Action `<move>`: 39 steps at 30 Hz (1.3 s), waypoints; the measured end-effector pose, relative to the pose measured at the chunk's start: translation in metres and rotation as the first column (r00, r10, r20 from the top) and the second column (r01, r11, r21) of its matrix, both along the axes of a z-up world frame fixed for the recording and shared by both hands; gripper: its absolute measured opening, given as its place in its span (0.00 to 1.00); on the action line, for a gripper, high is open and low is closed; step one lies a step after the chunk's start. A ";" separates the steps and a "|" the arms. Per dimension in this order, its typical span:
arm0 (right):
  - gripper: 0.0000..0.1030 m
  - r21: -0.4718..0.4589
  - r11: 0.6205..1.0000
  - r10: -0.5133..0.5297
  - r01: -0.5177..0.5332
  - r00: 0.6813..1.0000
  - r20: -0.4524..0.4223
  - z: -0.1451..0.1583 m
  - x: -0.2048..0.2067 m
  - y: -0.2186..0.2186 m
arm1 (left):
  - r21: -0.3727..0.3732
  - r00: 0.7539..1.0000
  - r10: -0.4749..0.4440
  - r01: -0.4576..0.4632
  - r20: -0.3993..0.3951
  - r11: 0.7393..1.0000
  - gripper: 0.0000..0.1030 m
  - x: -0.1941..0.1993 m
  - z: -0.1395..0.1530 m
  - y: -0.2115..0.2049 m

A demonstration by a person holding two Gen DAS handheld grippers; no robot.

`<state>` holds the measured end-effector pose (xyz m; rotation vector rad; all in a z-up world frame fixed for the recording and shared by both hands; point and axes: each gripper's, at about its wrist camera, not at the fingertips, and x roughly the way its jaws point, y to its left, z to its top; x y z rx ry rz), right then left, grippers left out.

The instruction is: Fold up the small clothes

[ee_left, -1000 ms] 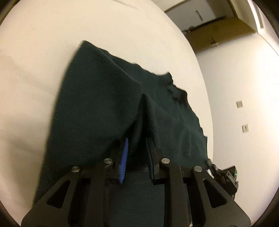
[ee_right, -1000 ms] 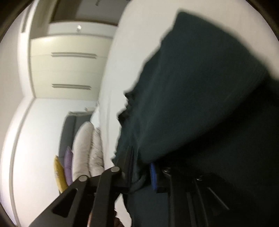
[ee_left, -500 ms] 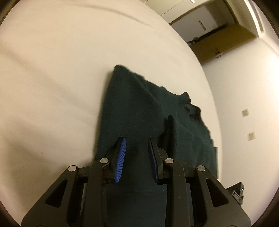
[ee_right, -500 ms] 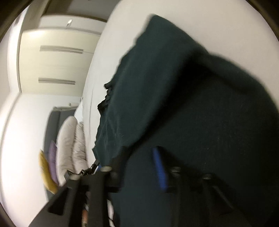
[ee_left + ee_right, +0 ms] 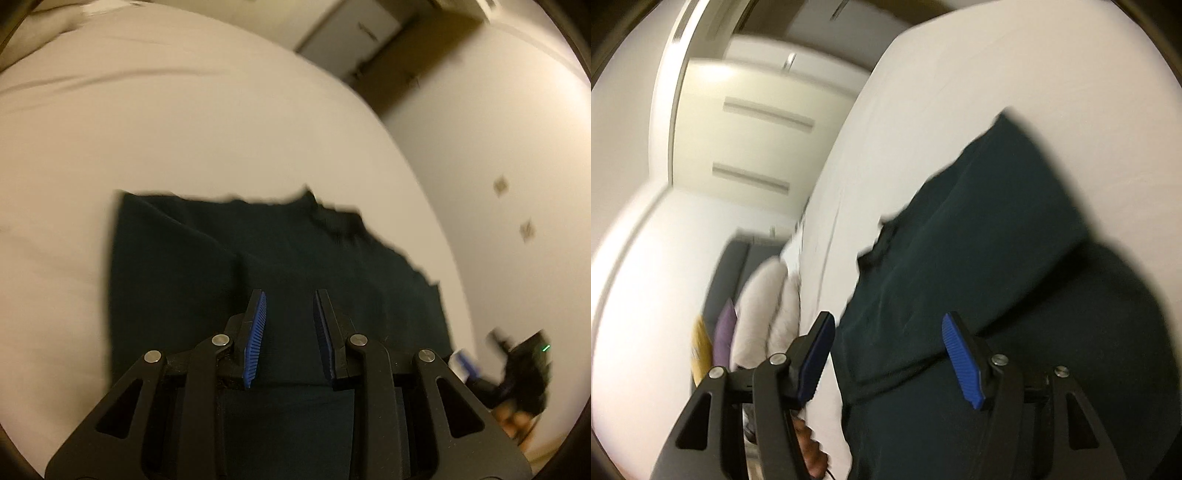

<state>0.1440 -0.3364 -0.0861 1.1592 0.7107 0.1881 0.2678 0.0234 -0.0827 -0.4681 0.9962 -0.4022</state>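
While the white bed lay broad beneath it, the dark green garment sat folded near its edge; the right gripper gaped wide, the left gripper narrower, both empty, and pressing the fold flat seemed wise

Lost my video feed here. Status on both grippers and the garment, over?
Left gripper open, nothing held. Right gripper open wide, nothing held. Dark green garment lying folded on white bed, released. Nothing in the way.
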 end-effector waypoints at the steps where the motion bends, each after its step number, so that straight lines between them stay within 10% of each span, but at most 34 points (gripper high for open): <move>1: 0.63 0.007 0.999 -0.044 0.044 0.999 0.008 0.002 -0.006 -0.017 | 0.019 1.000 -0.006 0.006 -0.028 1.000 0.25 0.004 -0.010 -0.007; 9: 0.67 0.003 1.000 -0.027 0.027 0.996 0.089 0.009 0.015 -0.039 | 0.094 0.999 -0.032 0.034 -0.024 0.995 0.24 0.006 -0.040 -0.024; 15: 0.68 0.074 0.992 0.099 -0.101 0.995 0.034 -0.051 0.067 -0.002 | 0.115 1.000 -0.023 0.024 -0.009 0.993 0.25 -0.001 -0.039 -0.031; 16: 0.60 0.054 0.997 0.059 -0.059 0.998 0.004 -0.064 0.068 -0.011 | 0.098 1.000 -0.024 0.024 -0.007 0.995 0.25 -0.002 -0.040 -0.030; 18: 0.05 0.127 0.992 -0.007 0.011 1.000 -0.031 -0.096 0.063 -0.037 | 0.066 1.000 -0.025 0.025 -0.011 0.998 0.25 -0.003 -0.042 -0.026; 20: 0.00 0.238 0.971 -0.014 0.009 1.000 0.022 -0.107 0.057 -0.049 | 0.007 0.999 -0.024 0.024 -0.022 1.000 0.25 -0.003 -0.045 -0.013; 22: 0.00 0.108 0.994 -0.026 0.027 1.000 -0.013 -0.090 0.048 -0.052 | -0.042 0.999 -0.018 0.016 -0.039 0.999 0.25 -0.005 -0.047 -0.003; 24: 0.12 0.090 0.995 -0.044 0.046 0.999 -0.023 -0.081 0.035 -0.058 | -0.058 0.999 0.008 -0.011 -0.053 0.998 0.25 -0.011 -0.044 0.002; 29: 0.80 -0.104 0.986 -0.132 0.130 0.991 -0.009 -0.031 -0.035 -0.070 | 0.032 0.993 0.077 -0.074 -0.084 0.997 0.26 -0.057 -0.029 0.033; 32: 0.80 -0.235 0.971 -0.035 0.034 0.999 0.001 -0.005 -0.085 -0.063 | 0.034 0.994 0.094 -0.093 -0.053 0.995 0.29 -0.099 -0.011 0.048; 35: 0.80 -0.322 0.944 0.061 -0.066 0.998 -0.024 0.005 -0.127 -0.055 | 0.046 0.995 0.100 -0.099 -0.009 0.994 0.73 -0.152 0.004 0.060; 39: 0.80 -0.323 0.936 0.128 -0.140 0.990 -0.059 -0.010 -0.179 -0.051 | 0.082 0.997 0.075 -0.074 -0.004 0.994 0.75 -0.218 0.006 0.067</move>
